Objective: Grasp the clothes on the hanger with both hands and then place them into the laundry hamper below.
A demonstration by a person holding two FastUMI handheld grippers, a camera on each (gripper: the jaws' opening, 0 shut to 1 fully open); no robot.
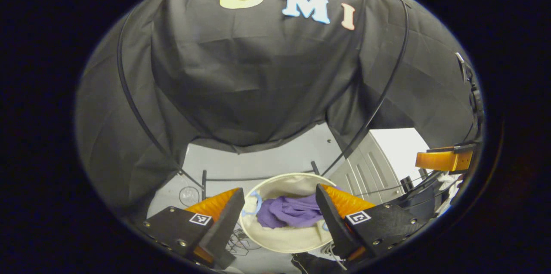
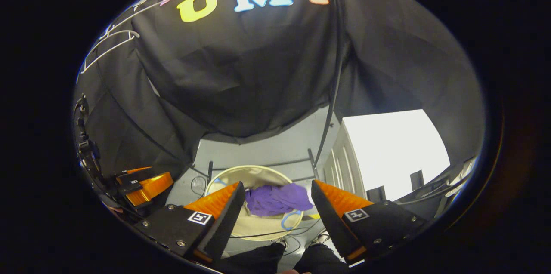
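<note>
Booth is dim overall; the brightest source is a blown-out white opening (image 2: 391, 153) low on the right in the right gripper view, also seen in the left gripper view, with no detail inside it. Strong fisheye bending toward the edges, black draped cloth wall (image 1: 254, 80) reads soft and underexposed, centre reasonably sharp

Right gripper (image 2: 277, 205) fingers spread apart, empty — crumpled purple clothes (image 2: 277, 198) lie inside round cream fabric laundry hamper (image 2: 262, 226) below; left gripper (image 2: 144, 186) off to the side.
</note>
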